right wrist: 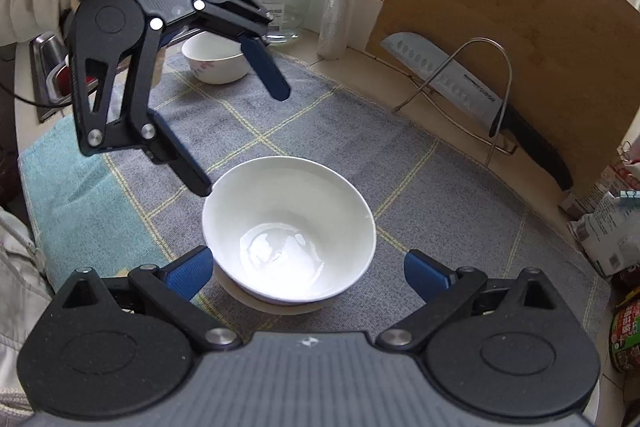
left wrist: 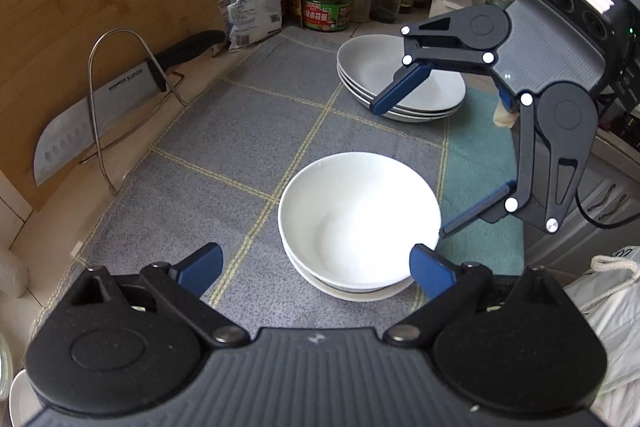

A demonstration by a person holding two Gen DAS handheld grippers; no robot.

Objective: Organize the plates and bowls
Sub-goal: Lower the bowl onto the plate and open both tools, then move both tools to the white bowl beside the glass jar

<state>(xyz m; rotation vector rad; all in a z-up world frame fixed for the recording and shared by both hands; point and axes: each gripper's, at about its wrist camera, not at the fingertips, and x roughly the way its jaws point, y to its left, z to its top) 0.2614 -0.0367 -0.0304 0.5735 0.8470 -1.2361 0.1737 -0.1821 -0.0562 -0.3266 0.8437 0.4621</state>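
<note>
A: Entry, white bowl [left wrist: 358, 219]. It sits nested on another bowl [left wrist: 356, 293] at the middle of the grey checked mat [left wrist: 248, 131] on the worktop. The stack of plates [left wrist: 400, 83] lies well beyond the bowl; a small patterned bowl [right wrist: 216, 61] stands apart at the mat's far corner.

B: State of the tongs?

A: Your left tongs [left wrist: 316, 267] and right tongs [right wrist: 308, 273] both stand wide apart, nothing clamped, flanking the white bowl.

B: Handling?

A: Likely glazed ceramic: stiff, slick, chips on a knock, moderate weight. You should pinch the rim, one pad inside the wall, one outside. Lift straight, or the lower bowl may drag along.
</note>
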